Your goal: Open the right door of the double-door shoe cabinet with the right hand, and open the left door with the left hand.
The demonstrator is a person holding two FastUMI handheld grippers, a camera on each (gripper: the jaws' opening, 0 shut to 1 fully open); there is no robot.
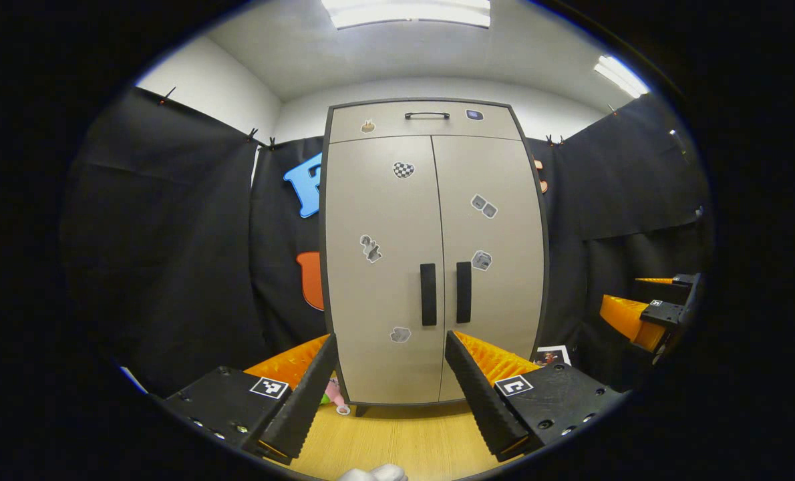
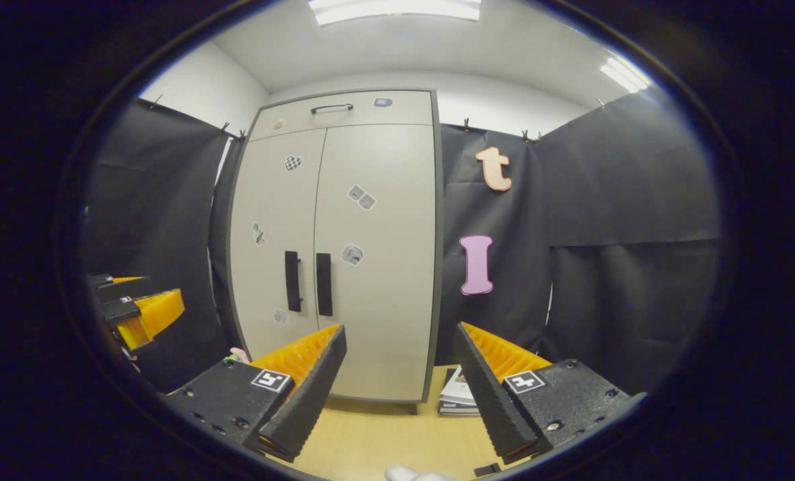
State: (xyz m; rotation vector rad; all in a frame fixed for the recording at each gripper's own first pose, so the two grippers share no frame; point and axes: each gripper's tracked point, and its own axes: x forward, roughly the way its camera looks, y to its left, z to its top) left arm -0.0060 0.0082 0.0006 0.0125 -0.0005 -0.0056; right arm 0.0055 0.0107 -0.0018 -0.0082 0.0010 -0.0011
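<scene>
The shoe cabinet (image 1: 431, 254) stood upright on the wooden floor (image 1: 397, 441), its long axis vertical and its front turned toward both tools. Both doors were shut, meeting at a centre seam. The left door (image 1: 381, 267) carried a black vertical handle (image 1: 428, 294) just beside the seam; the right door (image 1: 491, 267) carried its own handle (image 1: 463, 292) on the other side of it, the two handles near each other but apart. Black cloth hung close against the cabinet's sides, while open floor lay in front of it.

The left tool (image 1: 391, 381) was spread wide with nothing between its fingers, well short of the cabinet front and roughly facing the seam. The right tool (image 2: 401, 381) was likewise spread wide and empty, off to the cabinet's right-hand edge, also well short of the doors. A stack of magazines (image 2: 456, 395) lay on the floor beside the cabinet's right foot.
</scene>
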